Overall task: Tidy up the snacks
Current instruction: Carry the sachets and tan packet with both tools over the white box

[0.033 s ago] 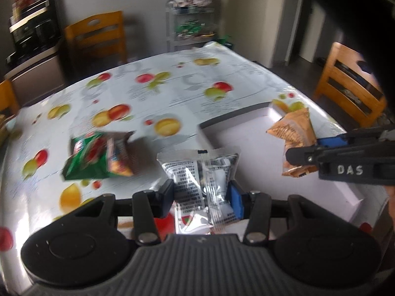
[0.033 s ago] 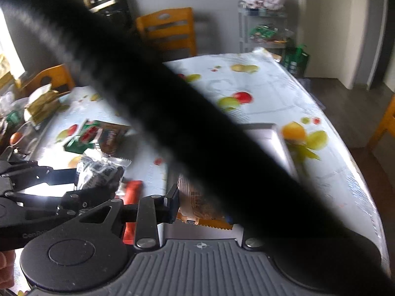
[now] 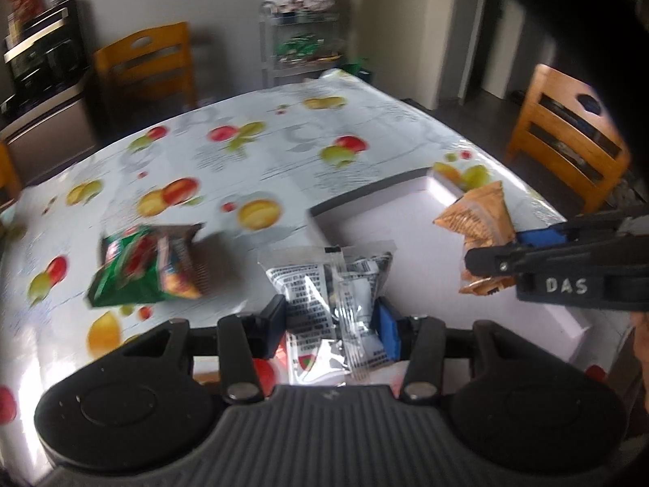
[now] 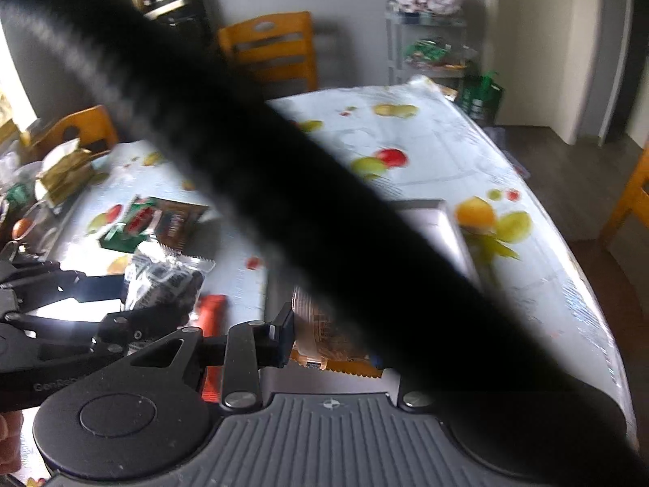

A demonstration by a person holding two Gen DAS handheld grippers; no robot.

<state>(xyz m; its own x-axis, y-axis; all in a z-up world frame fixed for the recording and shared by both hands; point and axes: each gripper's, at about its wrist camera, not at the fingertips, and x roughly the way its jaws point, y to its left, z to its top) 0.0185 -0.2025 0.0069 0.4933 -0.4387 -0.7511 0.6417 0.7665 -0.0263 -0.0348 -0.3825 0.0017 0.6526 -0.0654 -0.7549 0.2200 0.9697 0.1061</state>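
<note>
Left gripper (image 3: 330, 326) pinched a crinkly silver packet (image 3: 328, 284) above the glossy fruit-print tablecloth (image 3: 251, 154). Right gripper (image 4: 328, 341) clamped an orange foil packet (image 3: 478, 223) over the white tray (image 3: 365, 219). Green packet (image 3: 142, 263) lay left; a black cable (image 4: 284, 186) blocked the right view. Wooden chairs (image 3: 146, 65) stood far.

White letters "DAS" stand on the right gripper (image 3: 491, 261) body at 3 o'clock; print on the silver packet (image 3: 328, 284) is illegible.
</note>
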